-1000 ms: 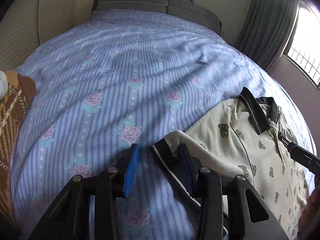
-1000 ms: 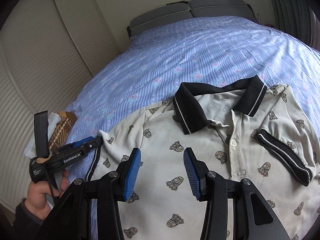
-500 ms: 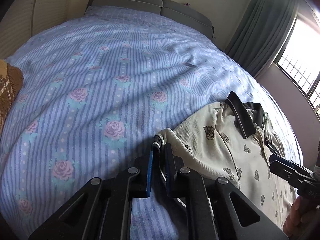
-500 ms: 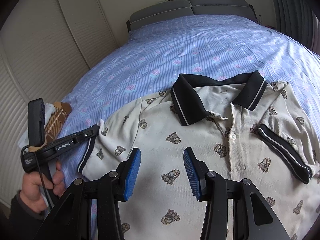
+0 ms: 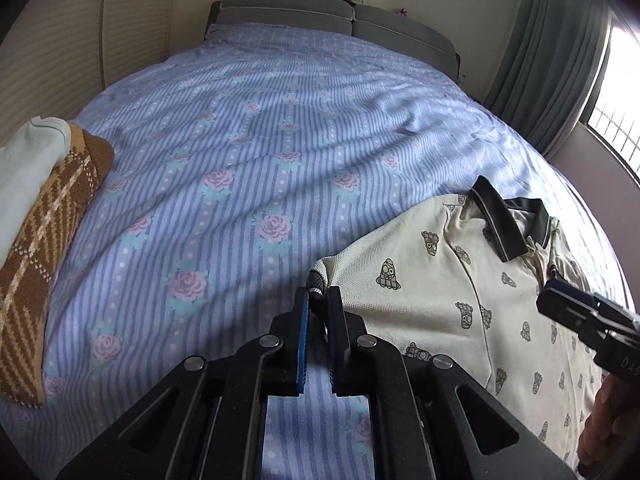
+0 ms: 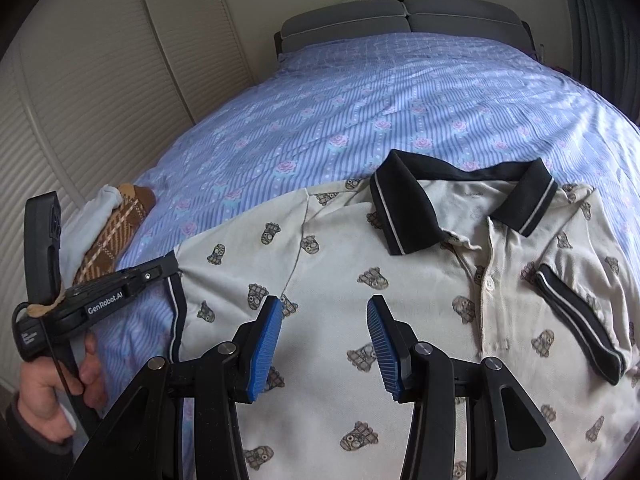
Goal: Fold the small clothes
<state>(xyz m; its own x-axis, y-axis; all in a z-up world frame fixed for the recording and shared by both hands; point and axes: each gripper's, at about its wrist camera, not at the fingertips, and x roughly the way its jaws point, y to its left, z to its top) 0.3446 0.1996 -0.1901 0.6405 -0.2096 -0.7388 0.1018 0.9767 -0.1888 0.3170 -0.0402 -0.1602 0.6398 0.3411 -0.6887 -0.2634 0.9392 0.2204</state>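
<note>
Polo shirt flat on floral bedspread; left gripper jaws pinch its sleeve, right gripper jaws wide.

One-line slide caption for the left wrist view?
Left gripper pinches cream polo shirt's black-trimmed sleeve on striped blue floral bedspread.

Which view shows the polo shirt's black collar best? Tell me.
Right wrist view: the cream printed polo shirt's black collar lies spread, both flaps visible. Left wrist view shows that collar only edge-on, off to the right.
</note>
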